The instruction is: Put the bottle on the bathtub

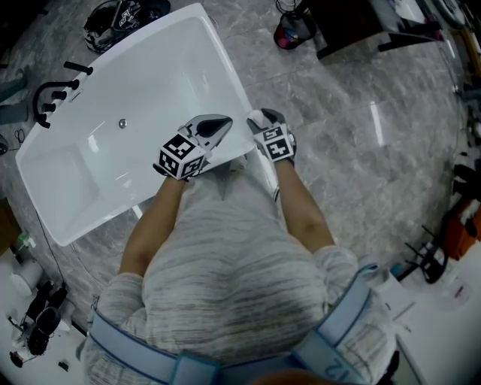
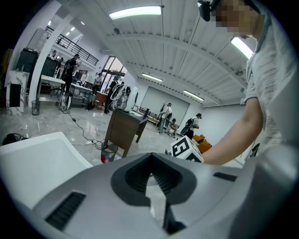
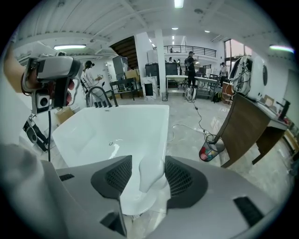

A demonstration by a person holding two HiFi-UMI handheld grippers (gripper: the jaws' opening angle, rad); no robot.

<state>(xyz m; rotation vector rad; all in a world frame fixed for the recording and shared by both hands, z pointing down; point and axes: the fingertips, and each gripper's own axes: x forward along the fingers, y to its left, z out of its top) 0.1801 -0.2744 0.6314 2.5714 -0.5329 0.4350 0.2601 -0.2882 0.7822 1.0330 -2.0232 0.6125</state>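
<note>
left claw (image 1: 217, 128), right claw (image 1: 260, 119), at bathtub (image 1: 150, 83) corner

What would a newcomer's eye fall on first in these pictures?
The big white bathtub on the grey marble floor fills the upper left of the head view. At its near corner, the right tool stands open around a white bottle, and the left tool beside it is shut.

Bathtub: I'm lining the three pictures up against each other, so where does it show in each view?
Head view: the white bathtub fills the upper left, running diagonally.
Left gripper view: only one corner of it shows, at lower left.
Right gripper view: it lies at centre left, seen along its length.
Shared landmark: the colourful bin beside the dark desk.
</note>
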